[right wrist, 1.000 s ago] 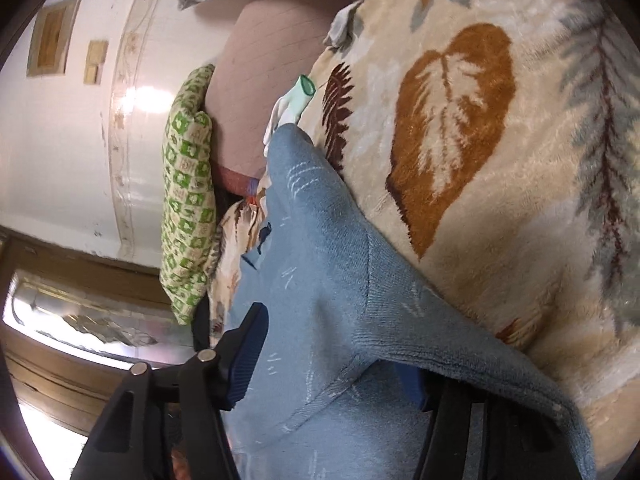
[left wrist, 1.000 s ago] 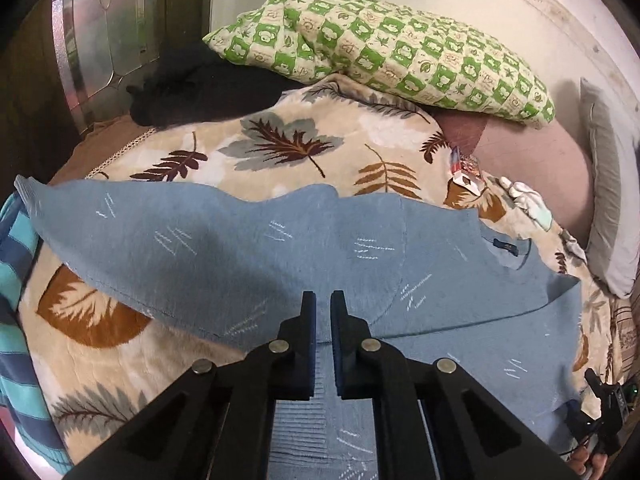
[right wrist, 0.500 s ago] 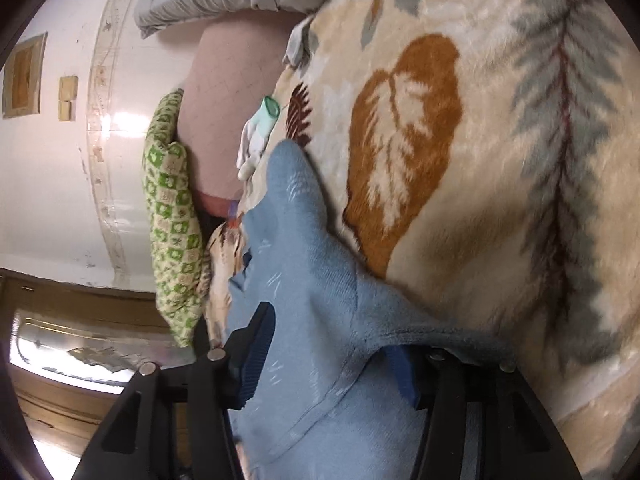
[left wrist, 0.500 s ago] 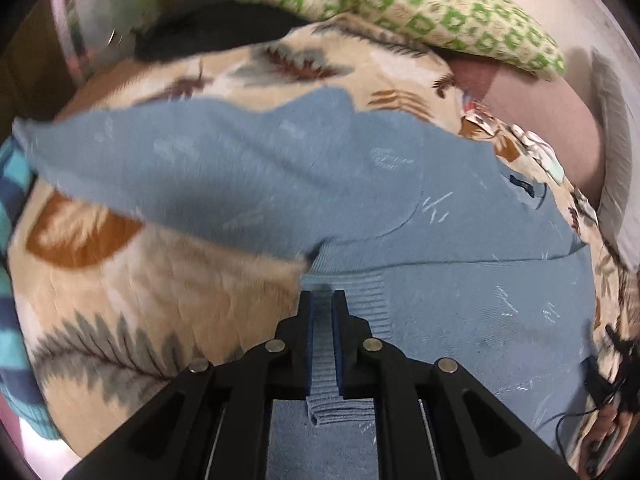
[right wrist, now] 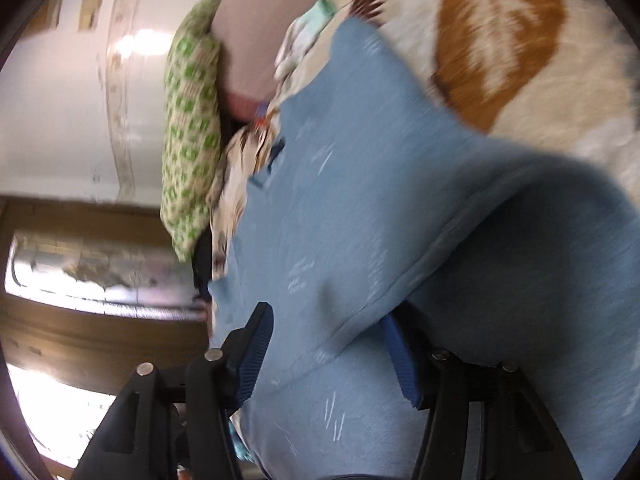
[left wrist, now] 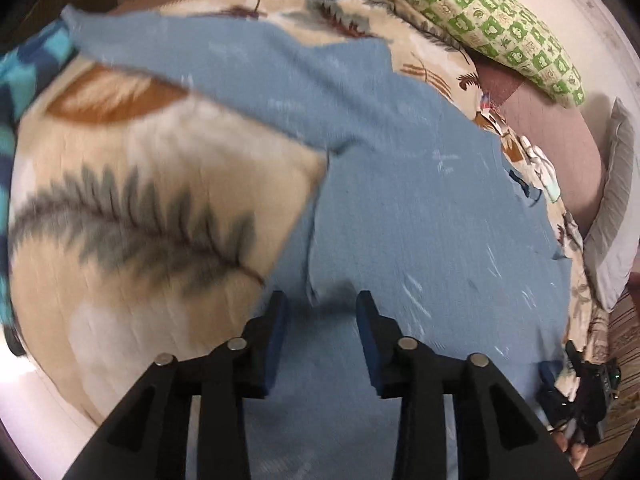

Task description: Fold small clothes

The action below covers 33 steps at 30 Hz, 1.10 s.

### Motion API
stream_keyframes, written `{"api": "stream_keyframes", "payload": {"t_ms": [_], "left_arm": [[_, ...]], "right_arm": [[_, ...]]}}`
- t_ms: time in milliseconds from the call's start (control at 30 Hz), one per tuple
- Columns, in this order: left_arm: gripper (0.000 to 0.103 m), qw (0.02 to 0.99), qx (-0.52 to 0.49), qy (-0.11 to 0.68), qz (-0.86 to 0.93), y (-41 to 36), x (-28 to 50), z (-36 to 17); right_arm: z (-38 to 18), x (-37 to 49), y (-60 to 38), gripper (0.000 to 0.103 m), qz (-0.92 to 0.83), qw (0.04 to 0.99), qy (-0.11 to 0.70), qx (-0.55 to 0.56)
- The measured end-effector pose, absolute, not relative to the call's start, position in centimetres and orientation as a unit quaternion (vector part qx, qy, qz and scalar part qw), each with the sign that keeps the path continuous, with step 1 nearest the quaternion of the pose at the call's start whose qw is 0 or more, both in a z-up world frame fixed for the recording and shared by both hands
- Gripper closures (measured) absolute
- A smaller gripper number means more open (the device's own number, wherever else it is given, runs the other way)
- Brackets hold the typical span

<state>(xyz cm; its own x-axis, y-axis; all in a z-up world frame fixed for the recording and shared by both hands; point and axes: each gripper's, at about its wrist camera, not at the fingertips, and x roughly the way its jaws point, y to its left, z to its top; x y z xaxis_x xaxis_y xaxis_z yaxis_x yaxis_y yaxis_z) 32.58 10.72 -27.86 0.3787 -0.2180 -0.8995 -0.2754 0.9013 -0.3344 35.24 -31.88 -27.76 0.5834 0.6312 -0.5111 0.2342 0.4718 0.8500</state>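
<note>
While the blue knit sweater [left wrist: 420, 208] lies spread on the leaf-print blanket [left wrist: 132, 184] that covers the bed, the left gripper [left wrist: 322, 308] points steeply down at its lower part; the jaws have just been opening and now stand apart, with sweater fabric lying below and between them but no pad pressing on it; a vertical fold edge of the garment runs up from just ahead of the fingertips; one sleeve [left wrist: 208, 60] extends to the upper left across the blanket, its end near a striped teal and navy cloth [left wrist: 24, 76] at the left border.

In the right wrist view the right gripper [right wrist: 326, 332] holds its jaws well apart; a thick fold of the same sweater [right wrist: 340, 208] fills the gap between them; the left blue pad [right wrist: 256, 352] touches the fabric, whereas the right pad [right wrist: 402, 364] is partly covered by a draped layer, so it cannot be told whether the pads clamp the cloth.

A green checked pillow [left wrist: 496, 20] lies at the head of the bed against the pale wall [right wrist: 60, 120]; a pinkish cushion [left wrist: 560, 148] lies beside it; a small white and mint garment [left wrist: 544, 168] rests on the blanket just beyond the sweater's collar edge; both views are motion-blurred.
</note>
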Motion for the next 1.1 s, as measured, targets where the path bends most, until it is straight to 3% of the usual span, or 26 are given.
{"api": "stream_keyframes", "payload": {"t_ms": [67,367,567,667,1100], "left_arm": [[0.061,0.798,-0.224,0.559,0.014,10.1,32.2,-28.0],[0.062,0.805,-0.238,0.542,0.041,9.5,35.7,-28.5],[0.092,0.814,-0.226,0.533,0.051,10.0,36.4,-28.6],[0.095,0.820,-0.240,0.517,0.044,10.7,36.2,-28.2],[0.096,0.912,-0.108,0.396,-0.015,5.6,41.7,-16.7]], "right_arm": [[-27.4,35.2,-31.0,0.043,0.142,0.745,0.440,0.480],[-27.2,34.8,-30.0,0.043,0.156,0.754,0.445,0.458],[-27.2,35.1,-30.0,0.043,0.156,0.755,0.445,0.456],[-27.2,35.4,-29.8,0.043,0.155,0.757,0.445,0.452],[-27.4,35.8,-29.5,0.043,0.153,0.761,0.440,0.451]]}}
